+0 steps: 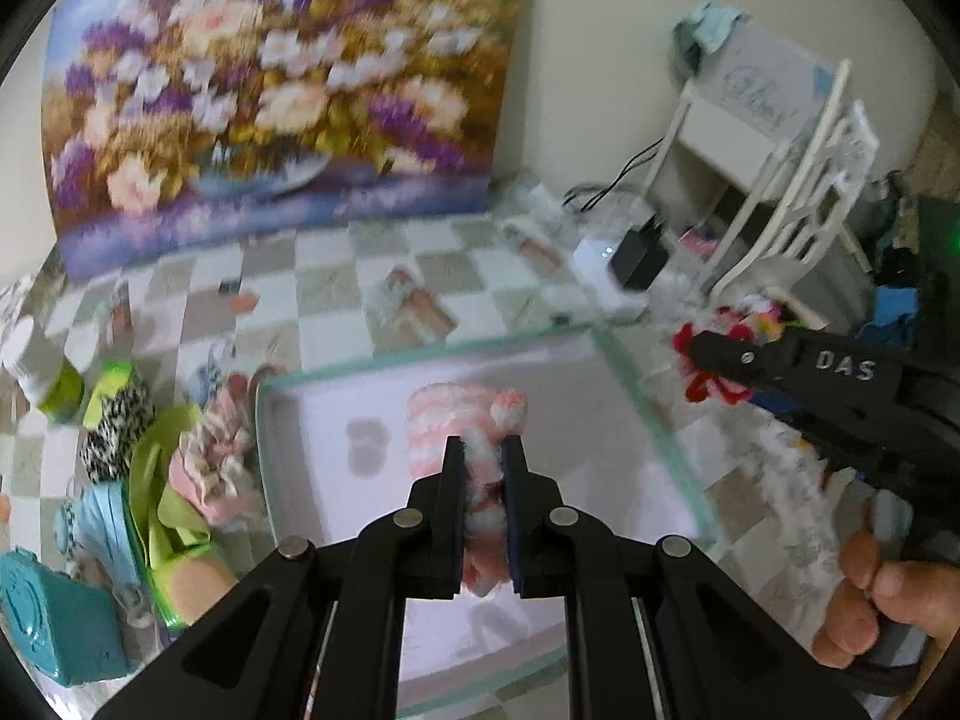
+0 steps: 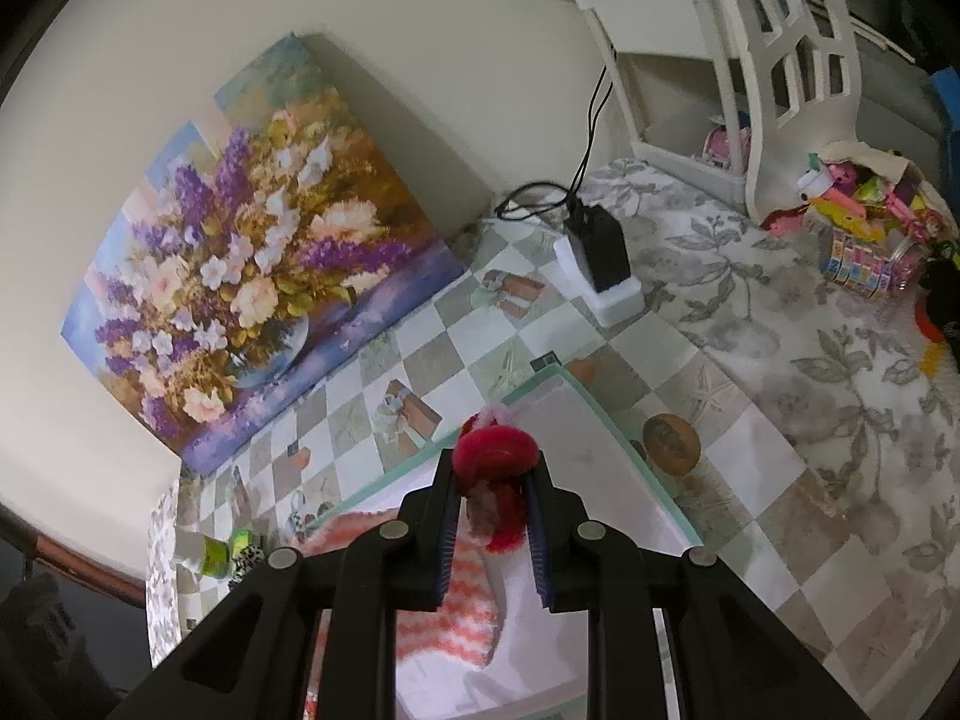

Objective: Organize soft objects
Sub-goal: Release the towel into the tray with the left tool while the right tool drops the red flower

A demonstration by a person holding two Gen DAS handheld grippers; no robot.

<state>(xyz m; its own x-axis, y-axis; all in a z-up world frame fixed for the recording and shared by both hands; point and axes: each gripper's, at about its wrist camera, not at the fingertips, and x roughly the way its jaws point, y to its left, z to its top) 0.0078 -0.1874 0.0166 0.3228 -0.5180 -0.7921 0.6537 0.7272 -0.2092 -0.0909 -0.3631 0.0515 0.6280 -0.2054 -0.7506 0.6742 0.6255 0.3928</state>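
Observation:
My left gripper (image 1: 483,450) is shut on a fluffy pink-and-white striped soft item (image 1: 456,426), which hangs over a clear glass-walled box (image 1: 420,360) with a white floor. My right gripper (image 2: 492,468) is shut on a red fuzzy soft item with white bits (image 2: 495,450), held above the same box's far corner (image 2: 558,369). In the left wrist view the right gripper (image 1: 714,366) shows at the right with the red item (image 1: 690,348), a hand (image 1: 870,600) on its grip. The pink-and-white item (image 2: 444,618) shows below in the right wrist view.
A flower painting (image 1: 270,90) leans on the wall. Green, leopard-print, pink and blue soft things (image 1: 168,468) lie left of the box. A white power strip with a black adapter (image 2: 600,264), a white shelf (image 2: 690,60) and a toy pile (image 2: 864,222) stand to the right.

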